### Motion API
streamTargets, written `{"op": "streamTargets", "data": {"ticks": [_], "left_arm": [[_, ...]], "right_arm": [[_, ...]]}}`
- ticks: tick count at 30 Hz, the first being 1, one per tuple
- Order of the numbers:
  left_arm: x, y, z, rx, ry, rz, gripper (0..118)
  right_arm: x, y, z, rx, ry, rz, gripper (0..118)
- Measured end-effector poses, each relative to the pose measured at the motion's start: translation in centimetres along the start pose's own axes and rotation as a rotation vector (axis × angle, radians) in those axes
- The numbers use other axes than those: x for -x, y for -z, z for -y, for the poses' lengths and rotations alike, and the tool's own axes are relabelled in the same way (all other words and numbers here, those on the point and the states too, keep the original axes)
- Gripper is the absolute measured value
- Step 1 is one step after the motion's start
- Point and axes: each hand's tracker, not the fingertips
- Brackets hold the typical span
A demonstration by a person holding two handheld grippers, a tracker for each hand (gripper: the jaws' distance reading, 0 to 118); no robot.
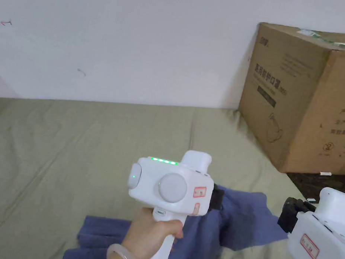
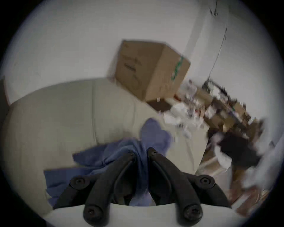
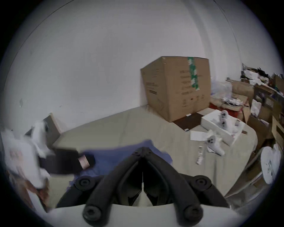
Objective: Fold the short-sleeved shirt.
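Two handheld grippers over an olive-green bedsheet (image 1: 54,156), white wall behind. Left hand (image 1: 148,234) w/ a pale bangle (image 1: 122,256) on the wrist grips the white left gripper (image 2: 140,153); in the left gripper view its black jaws pinch a bunched fold of the blue short-sleeved shirt (image 1: 235,219), fabric running down btwn them, tips not quite touching. Shirt is crumpled on the sheet at the near edge, part lifted toward the jaws, rest spread to the left and one lobe lying to the right. In the right gripper view the left gripper shows blurred at far left, jaw end over the blue cloth.

Right gripper (image 3: 142,149) is low at the right of the head view, just beside the shirt's right edge. In the right gripper view its jaws are pressed together tip to tip, nothing btwn them, shirt lying beyond and below the tips; contact w/ cloth can't tell.

Cardboard box (image 1: 305,97) stands at the far right against the wall, well apart from the shirt. Right of it: white tray (image 3: 221,130), papers, more clutter, blurry.
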Motion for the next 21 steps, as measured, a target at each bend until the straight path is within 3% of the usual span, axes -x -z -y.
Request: {"op": "streamTargets", "data": {"ticks": [3,5,9,10,12,13,21], "left_arm": [[0.3,5.8,5.5,0.198,-0.02,-0.059,10],[1.3,8.5,9.3,0.298,-0.148,-0.051,10],[1.8,9.5,13.4,0.272,-0.11,-0.109,15],[2.1,8.9,13.2,0.228,-0.148,-0.087,34],[2.7,8.2,12.1,0.258,-0.194,-0.126,94],[3.0,7.9,11.8,0.265,-0.188,-0.123,117],[5.5,-1.0,9.7,0.071,-0.275,-0.125,116]], "right_arm": [[-1.8,0.4,1.1,0.031,0.034,0.016,0],[-2.3,0.6,2.2,0.041,0.036,0.02,0],[-2.2,1.7,3.8,0.106,0.019,0.017,0],[-2.0,1.8,4.1,0.116,0.011,0.014,0],[-1.6,2.0,4.5,0.123,0.002,0.013,0],[-1.4,2.0,4.6,0.131,-0.002,0.008,0],[1.0,1.5,4.5,0.147,-0.053,-0.037,0]]}}
